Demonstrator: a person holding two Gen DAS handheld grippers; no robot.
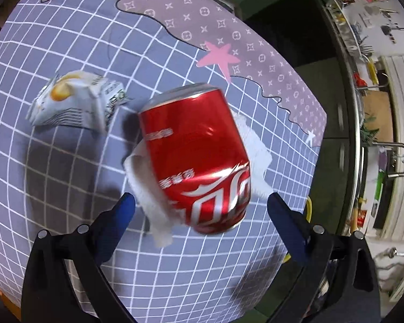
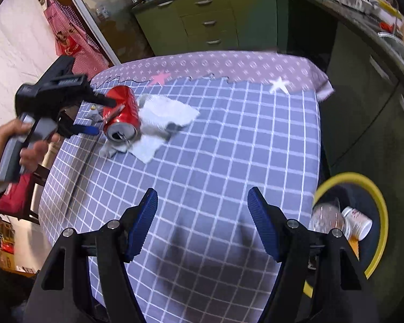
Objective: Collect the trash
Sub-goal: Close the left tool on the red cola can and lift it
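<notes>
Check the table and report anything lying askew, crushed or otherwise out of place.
The red can lies tipped on its side on a rumpled white paper towel, its opened top facing the right gripper's camera. Beside it sits a crumpled wrapper. No spill is visible.

A soda can (image 1: 196, 158) is lying on its side atop a paper towel (image 1: 256, 148) on the table (image 1: 54, 161), mid-frame. A crumpled wrapper (image 1: 78, 102) is sitting to its upper left. At lower right, beside the table, a bin (image 2: 377, 196) is holding a cup (image 2: 357, 222).
</notes>
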